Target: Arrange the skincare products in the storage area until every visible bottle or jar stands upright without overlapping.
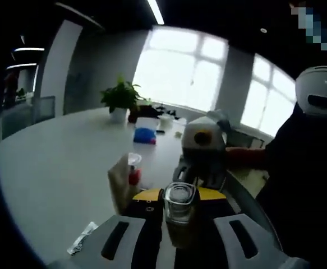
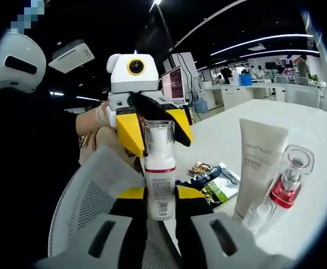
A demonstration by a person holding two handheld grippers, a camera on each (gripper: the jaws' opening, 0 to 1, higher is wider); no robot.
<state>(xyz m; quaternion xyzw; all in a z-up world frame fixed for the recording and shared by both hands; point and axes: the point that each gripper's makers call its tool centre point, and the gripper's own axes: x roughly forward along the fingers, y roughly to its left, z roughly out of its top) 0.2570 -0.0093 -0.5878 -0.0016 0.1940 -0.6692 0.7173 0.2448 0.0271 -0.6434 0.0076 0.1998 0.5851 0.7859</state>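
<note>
Bottles first: in the left gripper view your left claw (image 1: 181, 232) pinches a clear-capped bottle (image 1: 180, 210) upright, lifted off the tabletop (image 1: 56, 168), probably so you can set it down standing. Just left of it a red pump bottle (image 1: 133, 169) stands beside a pale tube (image 1: 118, 185).

In the right gripper view your right claw (image 2: 159, 216) grips a white pump bottle (image 2: 158, 168) upright. Right of it stand the tube (image 2: 258, 168) and red pump bottle (image 2: 289, 182), printed here, with sachets (image 2: 211, 180) behind. The left claw (image 2: 146, 120) faces you.
</note>
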